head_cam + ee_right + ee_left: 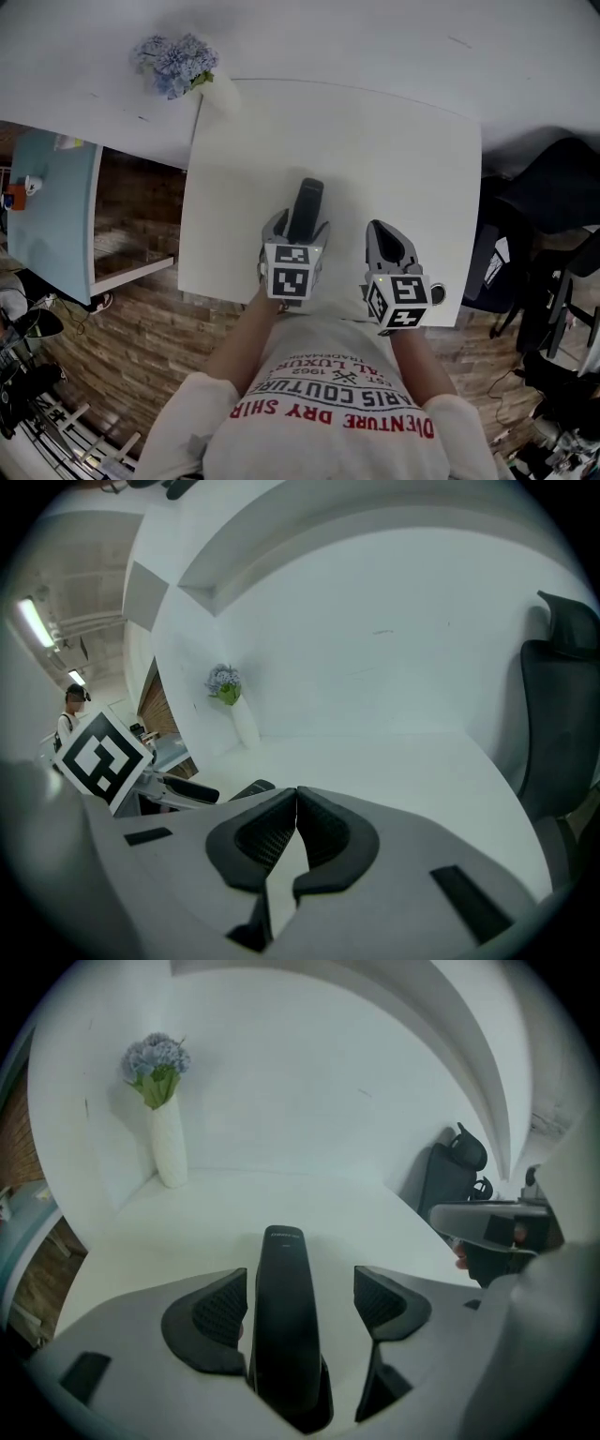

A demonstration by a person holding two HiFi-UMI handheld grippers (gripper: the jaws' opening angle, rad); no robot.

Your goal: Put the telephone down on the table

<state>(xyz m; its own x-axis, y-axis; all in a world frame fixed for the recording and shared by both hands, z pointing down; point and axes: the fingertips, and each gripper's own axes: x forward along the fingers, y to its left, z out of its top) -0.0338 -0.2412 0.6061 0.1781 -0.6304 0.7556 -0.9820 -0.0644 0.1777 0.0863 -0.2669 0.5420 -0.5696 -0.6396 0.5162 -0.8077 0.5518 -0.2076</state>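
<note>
A black telephone handset (306,202) lies lengthwise on the white table (403,150), near its front edge. My left gripper (299,228) is open and straddles the handset's near end. In the left gripper view the handset (284,1307) runs between the two pads with a gap on each side, so neither pad presses on it. My right gripper (388,236) hovers just to the right over the table's front edge. Its jaws meet in the right gripper view (296,803), with nothing between them.
A white vase of pale blue flowers (178,64) stands at the table's far left corner and also shows in the left gripper view (161,1115). A black office chair (553,197) is off the right side. A light blue desk (47,206) lies to the left.
</note>
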